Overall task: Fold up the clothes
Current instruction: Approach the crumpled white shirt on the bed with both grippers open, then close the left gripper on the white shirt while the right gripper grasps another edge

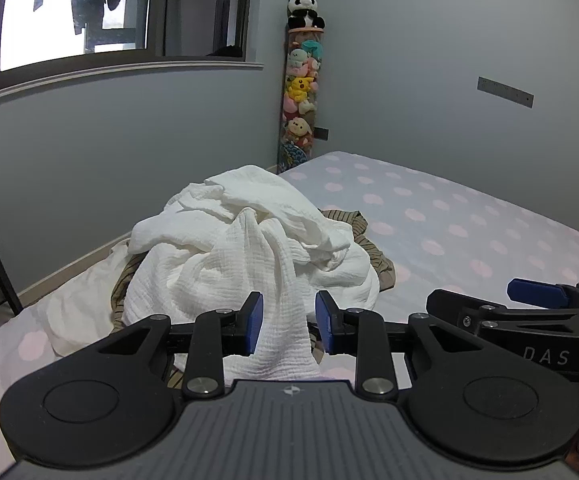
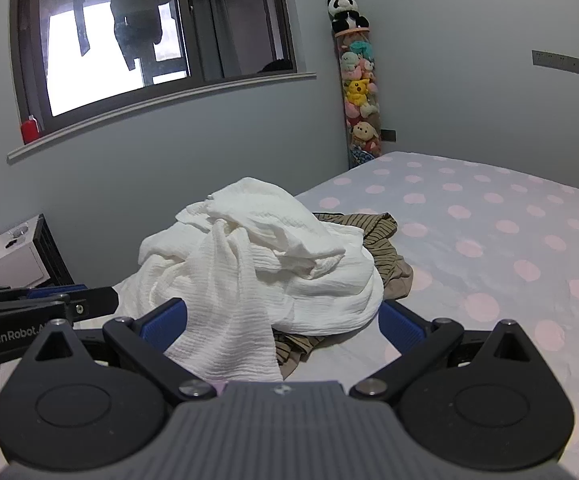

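Note:
A crumpled white crinkle-cloth garment [image 1: 249, 248] [image 2: 257, 264] is heaped on the bed over a brown striped garment [image 1: 373, 248] [image 2: 373, 232]. One flat strip of the white cloth runs from the heap towards both cameras. My left gripper [image 1: 289, 320] hovers at the near side of the heap with its blue pads a narrow gap apart. The strip shows in that gap, and the right pad stands clear of it. My right gripper [image 2: 281, 324] is wide open over the same near edge, the strip lying by its left finger. Each gripper shows from the side in the other's view [image 1: 537, 292] [image 2: 105, 300].
The bed sheet [image 1: 469, 232] [image 2: 489, 240] is pale with pink dots and stretches away to the right. A tall tube of plush toys [image 1: 301, 92] [image 2: 359, 92] topped by a panda stands in the corner. A white nightstand [image 2: 9, 256] sits left, under the window sill.

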{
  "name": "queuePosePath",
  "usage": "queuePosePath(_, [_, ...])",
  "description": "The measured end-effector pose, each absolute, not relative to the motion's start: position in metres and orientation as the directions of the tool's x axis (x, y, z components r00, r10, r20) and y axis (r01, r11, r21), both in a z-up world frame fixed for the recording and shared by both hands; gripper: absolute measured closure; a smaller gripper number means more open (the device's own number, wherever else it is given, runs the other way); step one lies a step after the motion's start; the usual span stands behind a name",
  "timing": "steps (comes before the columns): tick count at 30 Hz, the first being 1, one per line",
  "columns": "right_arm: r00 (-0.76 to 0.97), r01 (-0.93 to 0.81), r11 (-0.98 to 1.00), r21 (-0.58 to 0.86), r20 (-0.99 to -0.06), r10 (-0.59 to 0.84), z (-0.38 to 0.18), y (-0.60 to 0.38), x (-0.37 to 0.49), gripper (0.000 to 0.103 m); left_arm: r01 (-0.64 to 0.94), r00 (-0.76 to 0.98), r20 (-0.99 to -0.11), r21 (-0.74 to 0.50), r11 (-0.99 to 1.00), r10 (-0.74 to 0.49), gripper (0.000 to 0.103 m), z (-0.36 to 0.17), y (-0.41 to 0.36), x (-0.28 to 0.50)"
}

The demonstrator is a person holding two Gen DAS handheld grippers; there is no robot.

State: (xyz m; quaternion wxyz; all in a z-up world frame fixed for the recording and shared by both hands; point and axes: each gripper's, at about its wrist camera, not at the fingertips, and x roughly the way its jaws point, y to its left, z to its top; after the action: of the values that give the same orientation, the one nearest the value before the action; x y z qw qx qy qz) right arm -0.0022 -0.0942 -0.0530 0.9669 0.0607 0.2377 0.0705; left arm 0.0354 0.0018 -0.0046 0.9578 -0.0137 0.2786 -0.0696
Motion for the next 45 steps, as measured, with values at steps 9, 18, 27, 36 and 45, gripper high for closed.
queuePosePath(9, [0.899, -0.198, 0.98, 0.037, -0.392, 0.196, -0.061, -0.085, 0.037, 0.001, 0.123, 0.819, -0.553, -0.092, 0.988, -0.153, 0.076, -0.017, 0.026, 0.092])
queuePosePath(18, [0.808, -0.351, 0.935, 0.052, -0.487, 0.331, -0.073, -0.055, 0.146, 0.005, 0.095, 0.82, -0.557, -0.099, 0.991, -0.134, 0.076, -0.037, 0.073, 0.182])
queuePosePath(27, [0.756, -0.381, 0.923, 0.042, -0.561, 0.337, -0.099, -0.038, 0.256, 0.028, 0.025, 0.805, -0.586, -0.128, 0.991, -0.096, 0.072, -0.076, 0.135, 0.279])
queuePosePath(36, [0.715, -0.367, 0.922, 0.123, -0.597, 0.364, -0.114, -0.051, 0.303, 0.097, 0.017, 0.748, -0.636, -0.267, 0.964, -0.19, 0.092, -0.109, 0.158, 0.319])
queuePosePath(45, [0.886, -0.144, 0.99, 0.0, -0.445, 0.129, -0.05, -0.144, 0.25, 0.101, 0.089, 0.78, -0.594, -0.202, 0.975, -0.194, 0.1, -0.067, 0.125, 0.296])
